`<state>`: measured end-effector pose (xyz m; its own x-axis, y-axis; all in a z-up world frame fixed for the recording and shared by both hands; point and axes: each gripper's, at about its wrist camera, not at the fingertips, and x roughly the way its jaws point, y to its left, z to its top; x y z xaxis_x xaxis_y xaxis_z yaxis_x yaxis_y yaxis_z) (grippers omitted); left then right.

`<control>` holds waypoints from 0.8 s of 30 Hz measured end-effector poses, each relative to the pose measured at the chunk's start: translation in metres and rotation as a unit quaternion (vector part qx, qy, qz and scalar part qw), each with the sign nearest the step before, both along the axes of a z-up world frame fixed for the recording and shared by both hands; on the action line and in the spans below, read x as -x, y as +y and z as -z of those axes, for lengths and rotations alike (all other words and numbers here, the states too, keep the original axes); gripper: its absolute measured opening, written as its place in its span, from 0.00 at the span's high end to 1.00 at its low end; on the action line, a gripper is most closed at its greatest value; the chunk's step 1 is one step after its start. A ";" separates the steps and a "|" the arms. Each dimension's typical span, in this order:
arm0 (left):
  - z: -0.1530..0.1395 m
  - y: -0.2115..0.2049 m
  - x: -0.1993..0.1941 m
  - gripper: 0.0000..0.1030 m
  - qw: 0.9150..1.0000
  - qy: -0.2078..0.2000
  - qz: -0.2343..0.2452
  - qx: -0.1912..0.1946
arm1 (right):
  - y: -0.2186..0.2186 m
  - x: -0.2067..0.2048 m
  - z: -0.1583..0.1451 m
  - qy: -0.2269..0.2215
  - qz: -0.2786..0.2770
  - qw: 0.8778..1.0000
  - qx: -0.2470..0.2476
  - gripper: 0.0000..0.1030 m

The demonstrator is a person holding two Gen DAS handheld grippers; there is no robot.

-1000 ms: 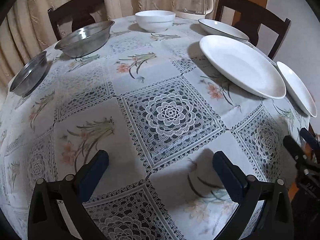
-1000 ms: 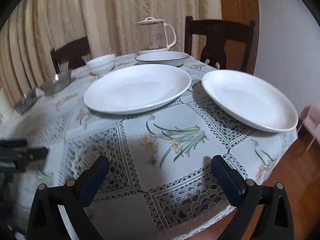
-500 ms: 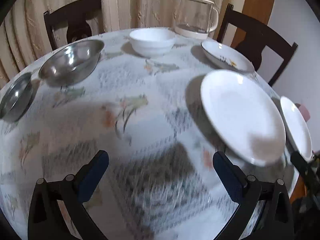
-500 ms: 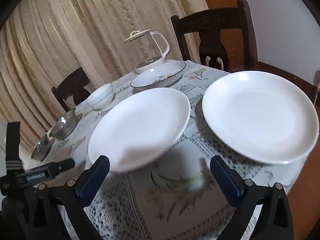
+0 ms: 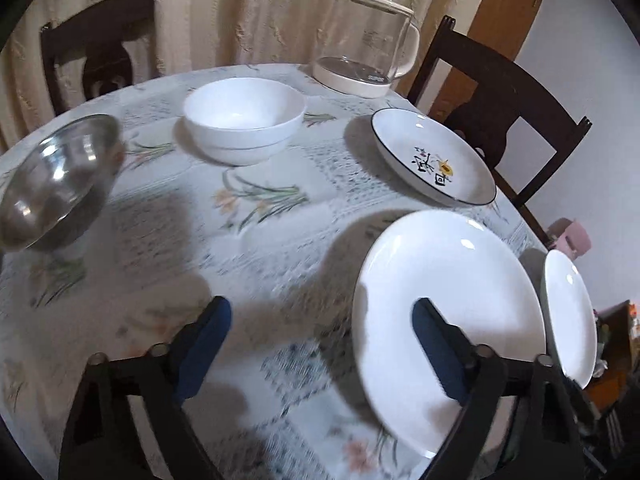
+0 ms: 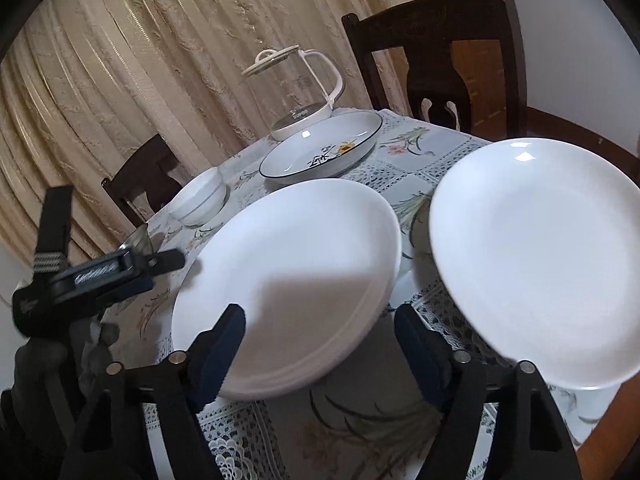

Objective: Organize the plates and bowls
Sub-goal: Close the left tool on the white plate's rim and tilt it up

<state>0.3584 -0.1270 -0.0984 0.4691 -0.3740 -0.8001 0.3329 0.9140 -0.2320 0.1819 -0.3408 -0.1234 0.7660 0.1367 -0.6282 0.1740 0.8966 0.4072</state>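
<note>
Two plain white plates lie side by side on the round table. The nearer white plate [image 5: 452, 304] [image 6: 296, 276] lies in front of both grippers. The second white plate [image 5: 570, 316] [image 6: 544, 256] sits to its right. My left gripper [image 5: 320, 332] is open, its right finger over the nearer plate's left rim. My right gripper [image 6: 320, 340] is open at that plate's near edge. A black-rimmed patterned plate [image 5: 434, 156] [image 6: 324, 152], a white bowl [image 5: 244, 118] [image 6: 198, 200] and a steel bowl [image 5: 56, 180] stand farther back.
A glass kettle [image 5: 366, 40] [image 6: 298, 92] stands at the table's far edge. Dark wooden chairs [image 5: 508, 104] [image 6: 436, 52] surround the table, with curtains behind. The left gripper's body [image 6: 88, 276] shows at left in the right wrist view.
Both grippers have moved forward and closer to the nearer white plate. The left one has swung right toward it. Both stay open and empty.
</note>
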 end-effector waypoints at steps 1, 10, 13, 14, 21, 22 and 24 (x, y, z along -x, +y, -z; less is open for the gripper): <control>0.003 -0.002 -0.004 0.24 1.000 0.006 0.005 0.003 | 0.001 -0.001 0.000 0.002 -0.003 1.000 0.000 0.27; 0.024 -0.014 -0.033 0.55 0.996 0.052 0.037 0.066 | -0.001 -0.008 0.006 0.018 -0.004 1.000 -0.004 0.36; 0.026 -0.021 -0.036 0.65 0.995 0.053 0.055 0.071 | 0.001 -0.009 0.007 0.023 -0.004 1.000 -0.001 0.36; 0.027 -0.023 -0.036 0.66 0.994 0.051 0.059 0.071 | 0.001 -0.010 0.007 0.024 -0.004 1.000 0.000 0.36; 0.024 -0.042 -0.028 0.68 0.994 0.019 0.098 0.051 | 0.004 -0.014 0.007 0.034 -0.005 0.999 0.011 0.37; 0.024 -0.041 -0.029 0.68 0.993 0.019 0.100 0.055 | 0.004 -0.014 0.007 0.034 -0.005 0.999 0.012 0.37; 0.024 -0.040 -0.029 0.68 0.993 0.022 0.099 0.066 | 0.004 -0.015 0.006 0.035 -0.004 0.999 0.015 0.37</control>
<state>0.3871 -0.1667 -0.1227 0.3415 -0.5578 -0.7565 0.4897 0.7926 -0.3633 0.1966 -0.3366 -0.1297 0.7192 0.1228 -0.6839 0.1946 0.9093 0.3679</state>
